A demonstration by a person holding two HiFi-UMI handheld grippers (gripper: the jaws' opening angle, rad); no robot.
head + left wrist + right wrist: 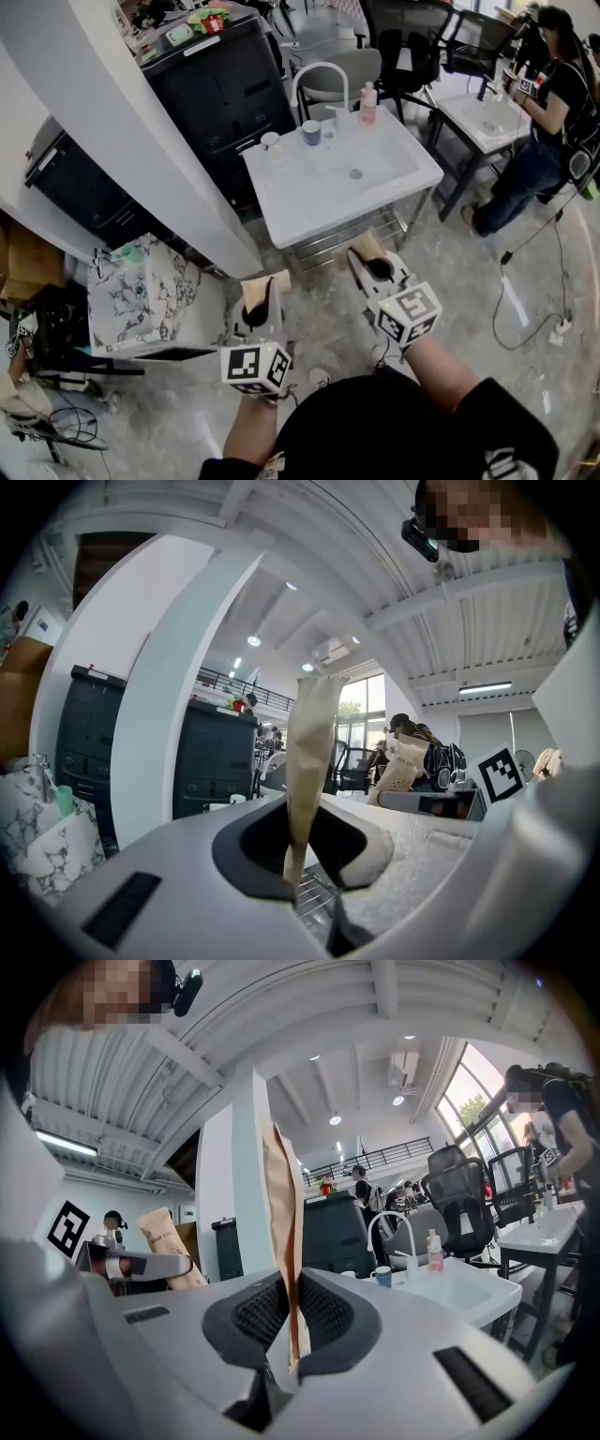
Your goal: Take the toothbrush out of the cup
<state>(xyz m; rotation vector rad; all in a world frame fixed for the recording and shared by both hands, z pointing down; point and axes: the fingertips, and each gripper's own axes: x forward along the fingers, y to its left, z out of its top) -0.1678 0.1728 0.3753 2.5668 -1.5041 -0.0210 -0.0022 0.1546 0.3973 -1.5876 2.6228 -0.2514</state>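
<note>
Left gripper (265,283), grey body with tan padded jaws: held short of the front edge of the white washbasin counter (291,216), jaws pressed together with nothing between them. Blue-and-white cup (310,132): placed at the counter's back edge beside the arched white tap (323,67); no toothbrush can be made out in it. Right gripper (367,247), same build: held near the front edge, closed and empty.
</note>
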